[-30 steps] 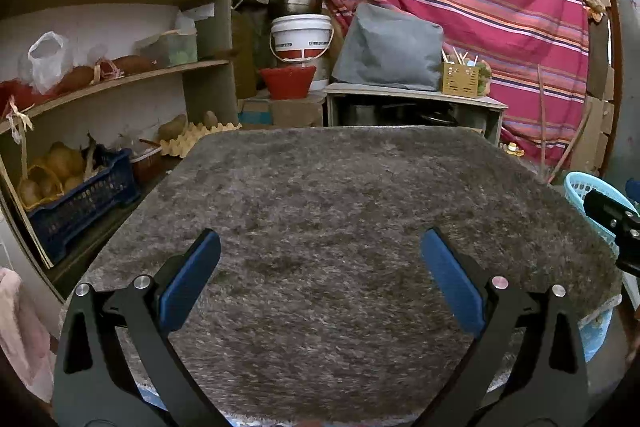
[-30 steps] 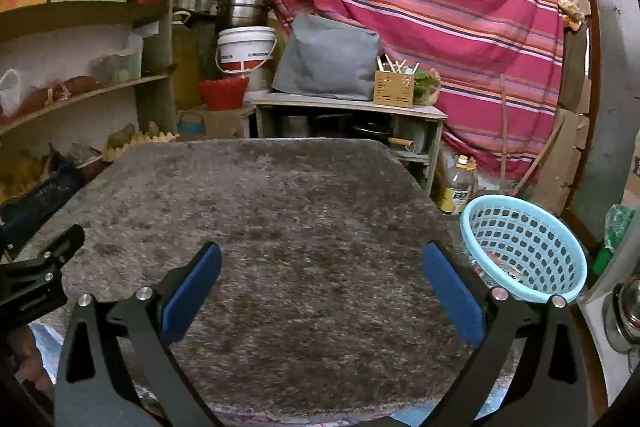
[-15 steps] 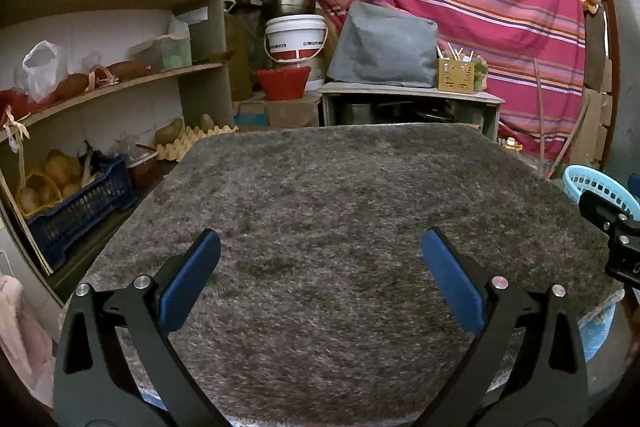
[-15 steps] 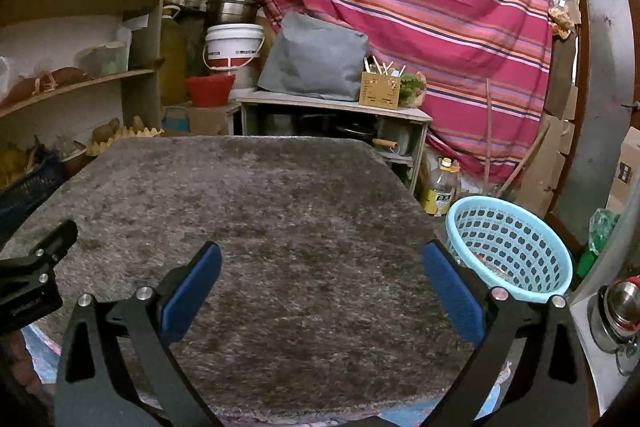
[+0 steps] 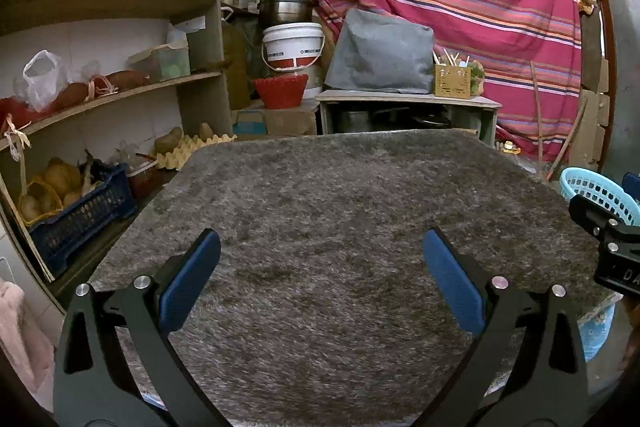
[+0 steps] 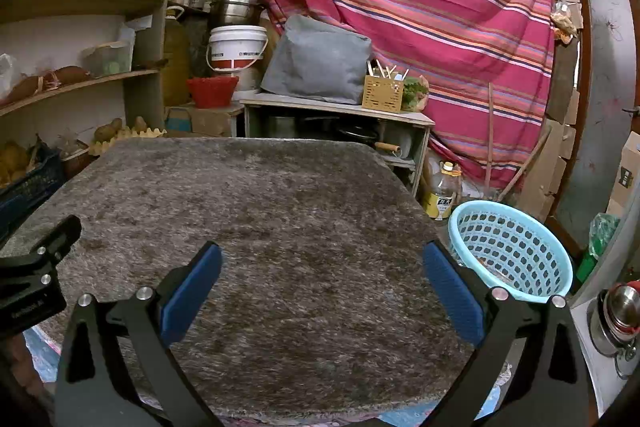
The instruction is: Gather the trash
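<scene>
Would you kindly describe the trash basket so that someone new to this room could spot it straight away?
Start at the grey shaggy mat that fills the middle of the right wrist view and go off its right edge, down toward the floor. There stands the light blue basket, round and open-topped. Its plastic wall pierced with rows of holes sets it apart from the yellow-labelled bottle behind it and the cardboard boxes nearby.

Right tongs (image 6: 320,267) spread wide, nothing between the blue pads (image 6: 192,291), over a shaggy grey surface (image 6: 280,211). Light blue basket (image 6: 510,251) on the floor just right of the surface. Left tongs (image 6: 32,283) partly visible at left edge. Striped red cloth (image 6: 420,7) hangs far behind.
</scene>
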A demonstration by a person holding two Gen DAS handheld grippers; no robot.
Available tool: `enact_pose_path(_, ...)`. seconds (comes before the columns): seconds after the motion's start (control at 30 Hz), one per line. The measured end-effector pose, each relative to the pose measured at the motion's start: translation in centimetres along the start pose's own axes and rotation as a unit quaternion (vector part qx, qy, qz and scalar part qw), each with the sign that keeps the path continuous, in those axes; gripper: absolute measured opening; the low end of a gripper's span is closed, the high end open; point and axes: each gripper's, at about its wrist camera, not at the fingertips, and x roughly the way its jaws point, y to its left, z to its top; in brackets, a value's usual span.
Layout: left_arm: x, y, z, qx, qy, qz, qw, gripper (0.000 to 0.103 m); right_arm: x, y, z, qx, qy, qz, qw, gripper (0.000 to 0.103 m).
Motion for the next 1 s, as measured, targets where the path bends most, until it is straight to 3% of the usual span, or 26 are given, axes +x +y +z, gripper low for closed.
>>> enact_pose_path(1.0, -0.16, 0.61, 0.30, -0.004, -0.004, 0.006, 1.0000, 0.098, -0.22, 0.29, 0.04, -0.003, -0.005, -0.002, 1.000, 0.099)
